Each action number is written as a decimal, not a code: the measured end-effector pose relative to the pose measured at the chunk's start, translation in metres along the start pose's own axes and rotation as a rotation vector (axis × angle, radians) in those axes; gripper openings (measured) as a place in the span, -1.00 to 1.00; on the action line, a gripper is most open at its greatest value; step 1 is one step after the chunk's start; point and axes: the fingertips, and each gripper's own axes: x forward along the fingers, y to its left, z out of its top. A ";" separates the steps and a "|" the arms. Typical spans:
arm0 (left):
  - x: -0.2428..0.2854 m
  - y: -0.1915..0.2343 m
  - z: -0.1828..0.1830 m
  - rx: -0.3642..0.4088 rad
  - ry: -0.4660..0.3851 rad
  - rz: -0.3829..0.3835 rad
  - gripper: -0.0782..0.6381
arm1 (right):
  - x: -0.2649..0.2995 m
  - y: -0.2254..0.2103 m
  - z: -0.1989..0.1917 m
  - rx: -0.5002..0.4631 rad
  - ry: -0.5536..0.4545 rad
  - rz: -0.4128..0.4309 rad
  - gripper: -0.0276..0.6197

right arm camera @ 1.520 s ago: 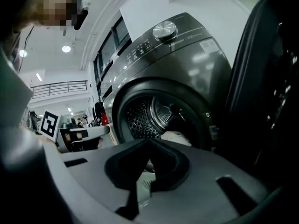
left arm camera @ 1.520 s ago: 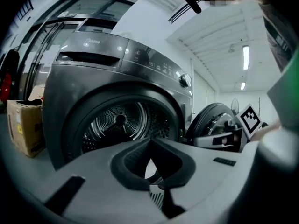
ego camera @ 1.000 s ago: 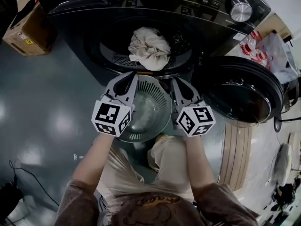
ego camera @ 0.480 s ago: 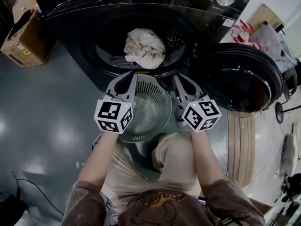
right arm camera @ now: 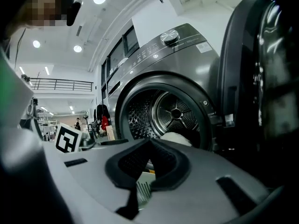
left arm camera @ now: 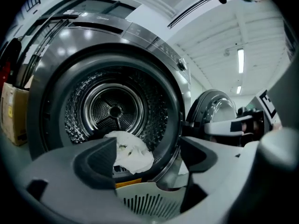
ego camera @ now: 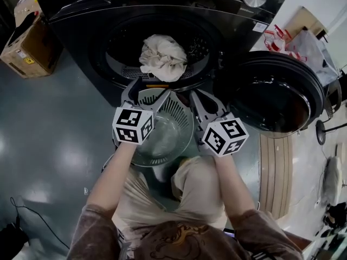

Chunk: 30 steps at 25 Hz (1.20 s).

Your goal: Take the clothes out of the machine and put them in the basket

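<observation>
My left gripper (left arm camera: 148, 146) is at the mouth of the machine (ego camera: 81, 15). Its jaws are opening and nothing is between them yet. Through the gap I look straight at the white cloth (ego camera: 161, 56), which lies bunched on the bottom of the drum (left arm camera: 114, 111), just inside the opening. My right gripper (right arm camera: 149, 146) hangs beside the left one, its jaws pressed together and empty. The basket (ego camera: 190, 129) stands on the floor right under the opening, between my two grippers. The door (ego camera: 276, 99) is swung wide to the right, out of the way.

The step in hand, as I judge it, is the reach for the cloth. To do it well I should let the left jaws spread fully before going in and carry them over the lip of the opening rather than against it. I should aim at the thick, raised fold of the bundle, not at a thin edge that could slip out. I would close only once fabric fills the gap. Then I would lift far enough for the trailing part to clear the rim before lowering it into the basket. The right gripper can keep back, or open to catch a hanging end
</observation>
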 end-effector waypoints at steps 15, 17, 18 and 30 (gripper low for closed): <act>0.098 0.051 -0.065 0.045 0.195 0.032 0.61 | 0.001 0.007 0.007 0.013 -0.016 0.025 -0.92; 0.111 0.056 -0.073 0.052 0.224 0.035 0.61 | 0.001 0.009 0.008 0.005 -0.017 0.026 -0.92; 0.116 0.058 -0.076 0.059 0.239 0.035 0.61 | 0.001 0.010 0.008 0.001 -0.018 0.028 -0.92; 0.141 0.074 -0.109 0.100 0.375 0.045 0.35 | 0.000 0.008 0.012 -0.006 -0.034 0.020 -0.92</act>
